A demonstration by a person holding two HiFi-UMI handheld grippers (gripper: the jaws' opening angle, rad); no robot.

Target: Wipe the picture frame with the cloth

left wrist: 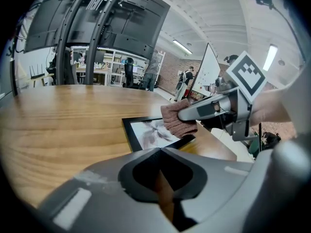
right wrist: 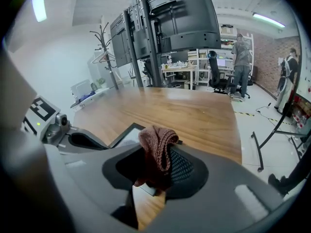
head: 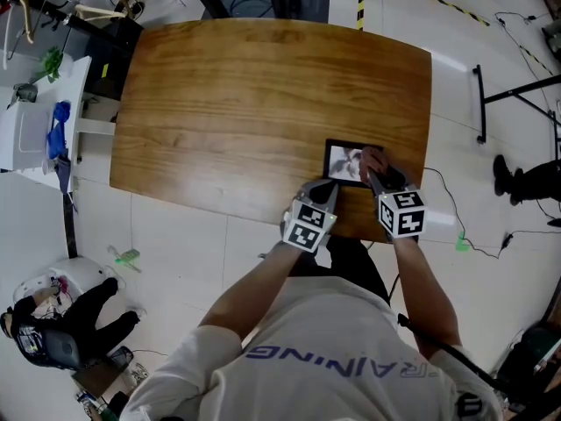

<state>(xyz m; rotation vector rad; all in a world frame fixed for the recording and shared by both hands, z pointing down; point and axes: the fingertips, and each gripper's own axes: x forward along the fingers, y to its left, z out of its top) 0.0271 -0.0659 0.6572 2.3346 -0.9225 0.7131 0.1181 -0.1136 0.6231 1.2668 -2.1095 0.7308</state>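
Currently the wiping step is in hand. The picture frame (head: 344, 163) lies flat at the bench's (head: 263, 103) 4 o'clock corner. The right gripper (head: 372, 168) is clamped on the cloth (right wrist: 155, 149), which is pressed on the frame's 3 o'clock side. The left gripper (left wrist: 160, 151), jaws together and empty, sits at the frame's 7 o'clock corner. Judged next: sweep the cloth toward 9 o'clock under even pressure.

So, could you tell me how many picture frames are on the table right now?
1. The picture frame lies flat near the right front edge of the table, with the cloth held by the right gripper resting on it. No other is visible.
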